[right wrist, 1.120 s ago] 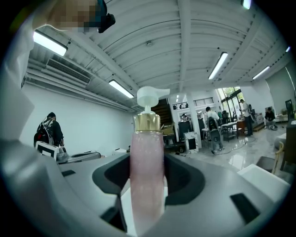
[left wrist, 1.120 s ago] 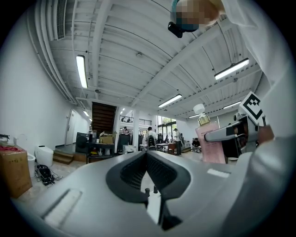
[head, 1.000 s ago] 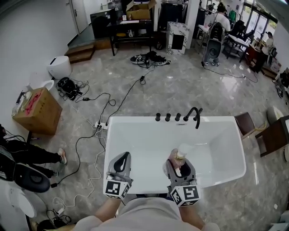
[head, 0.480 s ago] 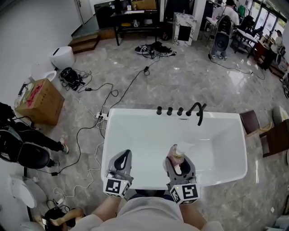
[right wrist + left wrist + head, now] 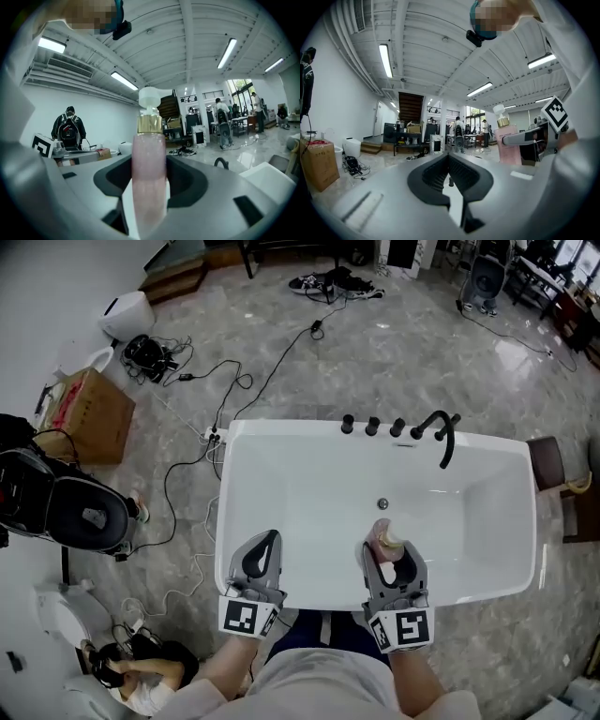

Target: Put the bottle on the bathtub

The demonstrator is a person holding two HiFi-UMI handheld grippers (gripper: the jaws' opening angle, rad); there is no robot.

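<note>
A pink pump bottle with a gold collar and a white pump stands upright between the jaws of my right gripper, which is shut on it. It hangs over the inside of the white bathtub, close to the near rim. The right gripper view shows the bottle filling the gap of that gripper. My left gripper is level with it to the left, over the same near rim, shut with nothing in it. From the left gripper view the bottle shows to the right.
A black faucet and three black knobs sit on the tub's far rim, and a drain lies mid-floor. Cables and a power strip run along the tub's left side. A cardboard box and a black backpack stand further left.
Both grippers have sunk side by side towards the tub's near rim, the bottle still in the right one. The head view has tipped further down, so the tub looks larger.
</note>
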